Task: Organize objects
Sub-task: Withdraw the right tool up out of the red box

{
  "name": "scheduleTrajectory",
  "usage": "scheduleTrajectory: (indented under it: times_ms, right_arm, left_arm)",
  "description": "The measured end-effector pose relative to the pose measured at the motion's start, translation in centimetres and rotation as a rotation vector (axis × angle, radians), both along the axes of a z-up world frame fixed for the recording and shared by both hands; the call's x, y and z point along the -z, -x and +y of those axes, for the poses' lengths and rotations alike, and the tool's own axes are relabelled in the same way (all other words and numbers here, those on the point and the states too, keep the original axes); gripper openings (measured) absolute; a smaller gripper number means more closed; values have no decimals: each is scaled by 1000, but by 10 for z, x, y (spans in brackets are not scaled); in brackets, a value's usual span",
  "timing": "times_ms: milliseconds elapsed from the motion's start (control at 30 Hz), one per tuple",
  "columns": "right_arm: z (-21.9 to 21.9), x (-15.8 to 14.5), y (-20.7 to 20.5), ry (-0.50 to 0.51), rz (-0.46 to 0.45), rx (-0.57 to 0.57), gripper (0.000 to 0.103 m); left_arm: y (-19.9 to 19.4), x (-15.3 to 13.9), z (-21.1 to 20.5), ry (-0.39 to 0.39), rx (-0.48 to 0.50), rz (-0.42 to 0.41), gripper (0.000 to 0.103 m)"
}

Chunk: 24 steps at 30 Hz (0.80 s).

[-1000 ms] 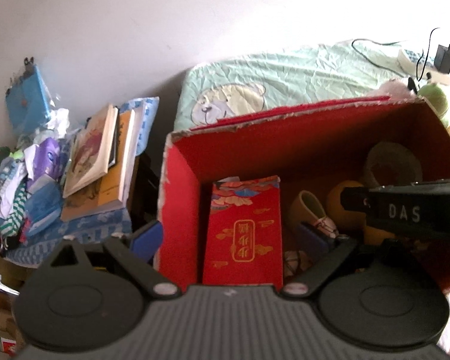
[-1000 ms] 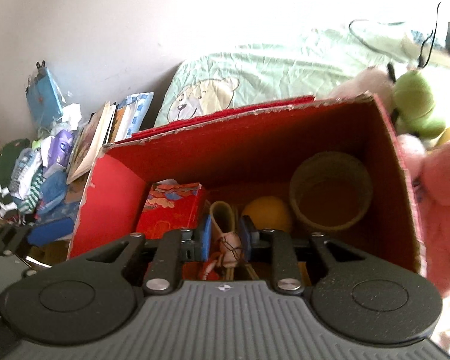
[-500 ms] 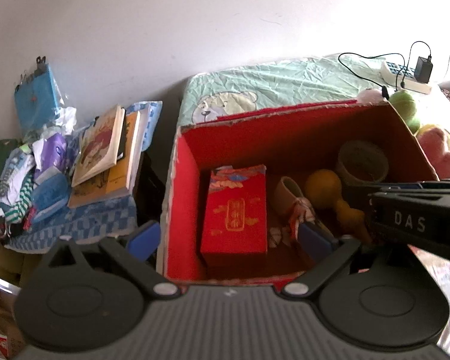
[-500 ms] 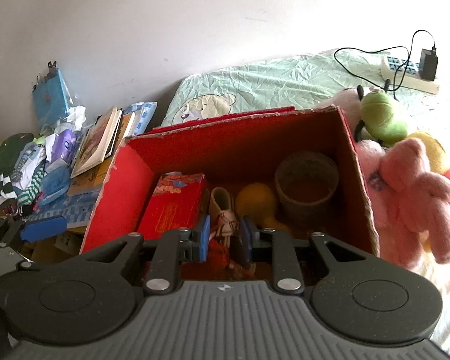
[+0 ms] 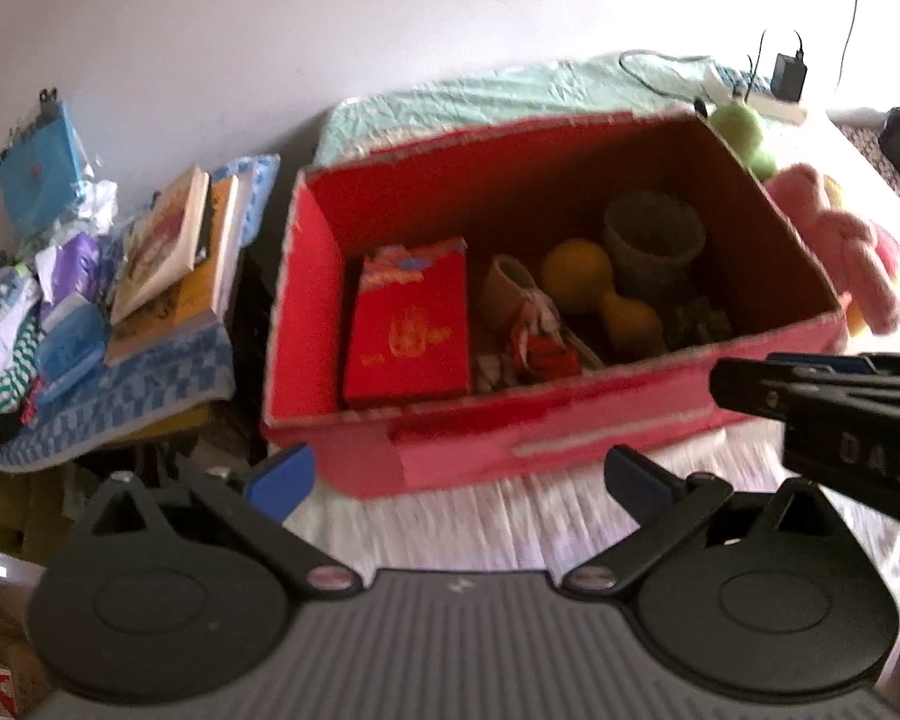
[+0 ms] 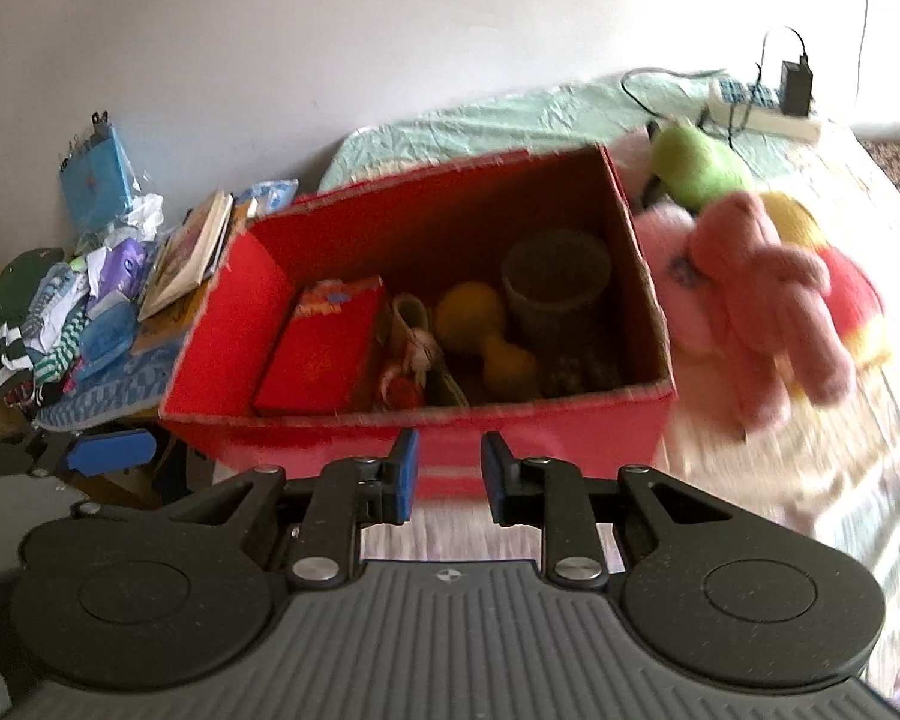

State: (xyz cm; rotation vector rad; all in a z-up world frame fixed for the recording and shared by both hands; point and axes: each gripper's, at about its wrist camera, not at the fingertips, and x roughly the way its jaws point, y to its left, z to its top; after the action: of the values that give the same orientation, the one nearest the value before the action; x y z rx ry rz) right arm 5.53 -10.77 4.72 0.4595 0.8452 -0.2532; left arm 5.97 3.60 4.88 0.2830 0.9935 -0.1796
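From the left wrist, the red box (image 5: 546,426) sits on the bed, packed; left gripper (image 5: 459,477) spread wide, empty. Contents blurry. Over on the right wrist, right gripper (image 6: 447,474) slightly apart, nothing in it; pink plush (image 6: 768,300) beside the box is smeared.

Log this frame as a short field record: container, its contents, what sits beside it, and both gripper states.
container: open red cardboard box on the bed
contents: flat red packet with gold print, small beige shoe, yellow gourd-shaped toy, round grey-brown woven pot
right of box: pink plush bear, green plush toy
left of box: stack of books
left gripper: open wide, empty
right gripper: open, empty
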Motion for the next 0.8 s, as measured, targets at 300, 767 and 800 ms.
scheduleTrajectory:
  times_ms: [300,767,800]
  right_arm:
    - [0,19,16,-3,66,-35,25]
    - [2,30,22,12,82,-22,33]
    - [2,30,22,7,79,-18,34]
  left_arm:
    - [9,29,-7,-34,-45,93,102]
    - [10,45,-1,-69,-109,132,102]
    - [10,43,1,-70,-112,130,102]
